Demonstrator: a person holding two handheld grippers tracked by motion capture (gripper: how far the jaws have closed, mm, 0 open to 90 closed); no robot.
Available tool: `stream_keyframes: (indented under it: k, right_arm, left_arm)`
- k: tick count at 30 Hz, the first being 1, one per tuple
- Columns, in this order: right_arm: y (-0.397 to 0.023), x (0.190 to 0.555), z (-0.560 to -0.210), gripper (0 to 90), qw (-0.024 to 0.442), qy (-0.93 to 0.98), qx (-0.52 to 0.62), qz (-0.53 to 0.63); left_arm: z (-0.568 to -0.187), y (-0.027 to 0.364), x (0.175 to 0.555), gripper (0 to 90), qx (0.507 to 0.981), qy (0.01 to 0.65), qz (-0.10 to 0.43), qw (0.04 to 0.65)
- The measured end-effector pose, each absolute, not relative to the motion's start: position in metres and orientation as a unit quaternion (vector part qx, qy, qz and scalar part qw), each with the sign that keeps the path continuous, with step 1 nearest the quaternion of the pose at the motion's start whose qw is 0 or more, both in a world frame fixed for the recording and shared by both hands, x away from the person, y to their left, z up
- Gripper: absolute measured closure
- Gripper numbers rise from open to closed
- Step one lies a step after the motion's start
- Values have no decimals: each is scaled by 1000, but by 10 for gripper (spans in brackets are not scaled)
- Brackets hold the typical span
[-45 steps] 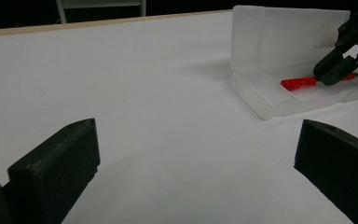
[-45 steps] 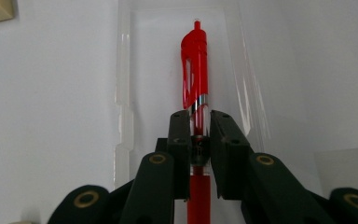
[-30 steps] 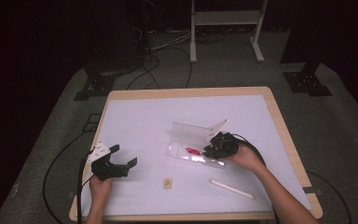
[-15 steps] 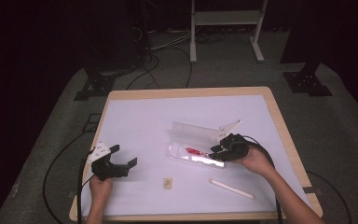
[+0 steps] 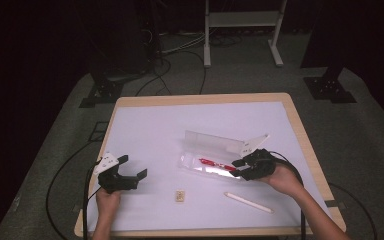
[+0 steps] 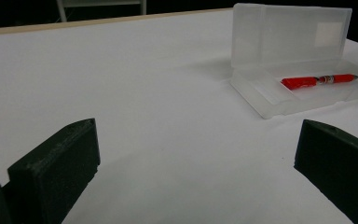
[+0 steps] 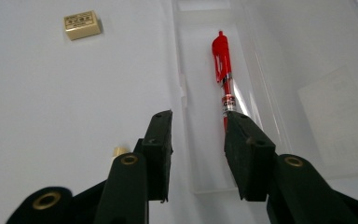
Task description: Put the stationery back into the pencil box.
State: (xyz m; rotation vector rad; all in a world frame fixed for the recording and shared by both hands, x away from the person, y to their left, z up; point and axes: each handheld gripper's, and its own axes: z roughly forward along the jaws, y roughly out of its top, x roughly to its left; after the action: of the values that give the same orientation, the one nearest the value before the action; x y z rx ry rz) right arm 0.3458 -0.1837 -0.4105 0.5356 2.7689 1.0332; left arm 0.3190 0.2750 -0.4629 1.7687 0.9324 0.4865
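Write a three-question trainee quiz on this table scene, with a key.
1. True or false: the clear case stands open.
2. What lies inside the case? A) red pen B) eraser C) white stick
3. Which claw hovers at the case's end?

Key: 1 true. 2 A. 3 The right claw, jaws just opening with nothing pressed between them; the left claw rests open, apart from the case.
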Motion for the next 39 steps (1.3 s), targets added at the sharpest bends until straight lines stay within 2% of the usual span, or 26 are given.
stream_keyframes:
  k: [39]
  right_arm:
    - [-213,300,-430,568,56,920,193,337]
  left_arm:
    - [-463,274,319,0,737,388,203,515]
